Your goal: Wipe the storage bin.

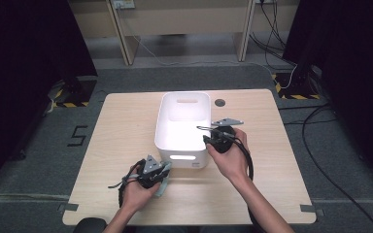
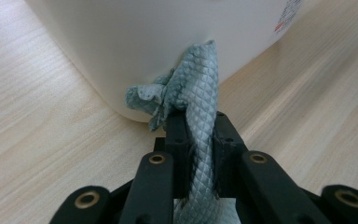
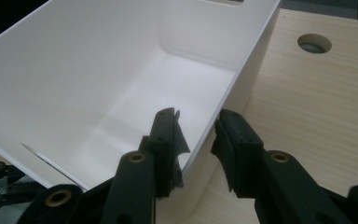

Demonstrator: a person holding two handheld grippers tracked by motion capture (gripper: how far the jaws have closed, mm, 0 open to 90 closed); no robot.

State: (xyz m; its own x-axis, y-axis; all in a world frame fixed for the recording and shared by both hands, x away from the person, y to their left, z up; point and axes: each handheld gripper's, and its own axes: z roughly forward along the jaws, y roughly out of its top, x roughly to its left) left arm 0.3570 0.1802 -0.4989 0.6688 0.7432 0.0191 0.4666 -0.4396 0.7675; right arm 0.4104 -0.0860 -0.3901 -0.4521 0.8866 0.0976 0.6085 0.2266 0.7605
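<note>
A white plastic bin point(image 1: 183, 121) stands in the middle of the wooden table point(image 1: 121, 126). My left gripper point(image 1: 166, 168) is at its near left corner, shut on a grey-green textured cloth point(image 1: 163, 187). In the left gripper view the cloth point(image 2: 198, 79) runs up between the jaws point(image 2: 200, 123), and its bunched tip lies against the bin's outer wall point(image 2: 144, 37). My right gripper point(image 1: 205, 133) straddles the bin's right wall. In the right gripper view point(image 3: 198, 114) one jaw is inside the empty bin point(image 3: 74, 70) and one outside. The jaws stand apart, not clamped on the rim.
A round cable hole point(image 1: 219, 102) sits in the table behind the bin, to its right point(image 3: 314, 43). Bare tabletop lies left and right of the bin. Beyond the table are grey floor, cables and desk legs.
</note>
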